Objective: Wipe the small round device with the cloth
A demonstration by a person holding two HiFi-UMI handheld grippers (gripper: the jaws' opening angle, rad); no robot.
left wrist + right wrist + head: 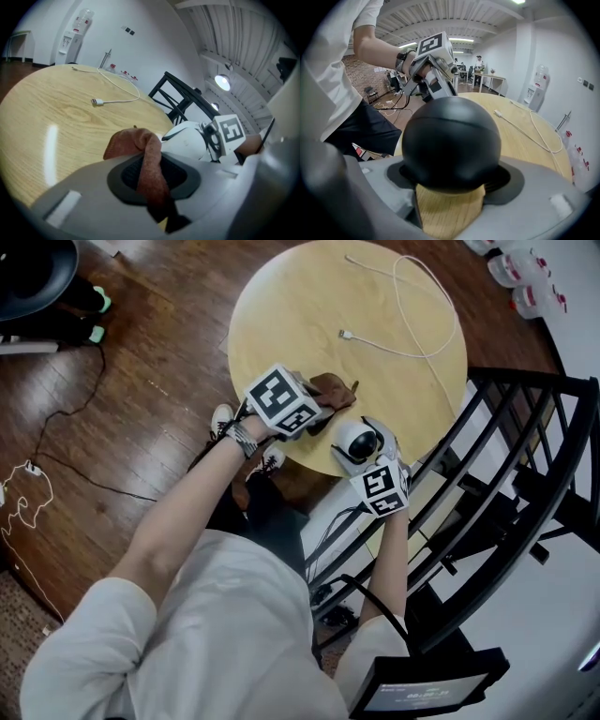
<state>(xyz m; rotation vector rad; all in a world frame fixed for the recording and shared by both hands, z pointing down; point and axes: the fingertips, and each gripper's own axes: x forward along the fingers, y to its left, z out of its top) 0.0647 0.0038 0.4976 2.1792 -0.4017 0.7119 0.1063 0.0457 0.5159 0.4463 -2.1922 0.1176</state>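
Two hand-held grippers work at the near rim of a round wooden table (pixel 300 306). The left hand-held gripper (pixel 317 409) is pressed onto a bunched reddish-brown cloth (pixel 335 388). In the left gripper view a narrow fold of it runs down between the jaws, with the rest heaped ahead over the wood. The right hand-held gripper (pixel 368 457) is clamped around the small round device (pixel 358 439), a white body with a black dome. In the right gripper view the dome fills the gap between the jaws. The device stands at the table's edge on the person's side, just beside the cloth; no contact between the two is evident. A white cable (pixel 412 306) lies well apart on the far half of the table.

Judged hazards:
- **Device slipping:** the dome is smooth and rounded, so a sideways wiping push may twist it out of the right jaws. So close to the rim, a loosened device could go over the edge.
- **Cloth pulling free:** only a thin fold is pinched, so drag against the device may pull it out.
- **Poor contact:** the bunched cloth may meet the device unevenly and leave parts unwiped.
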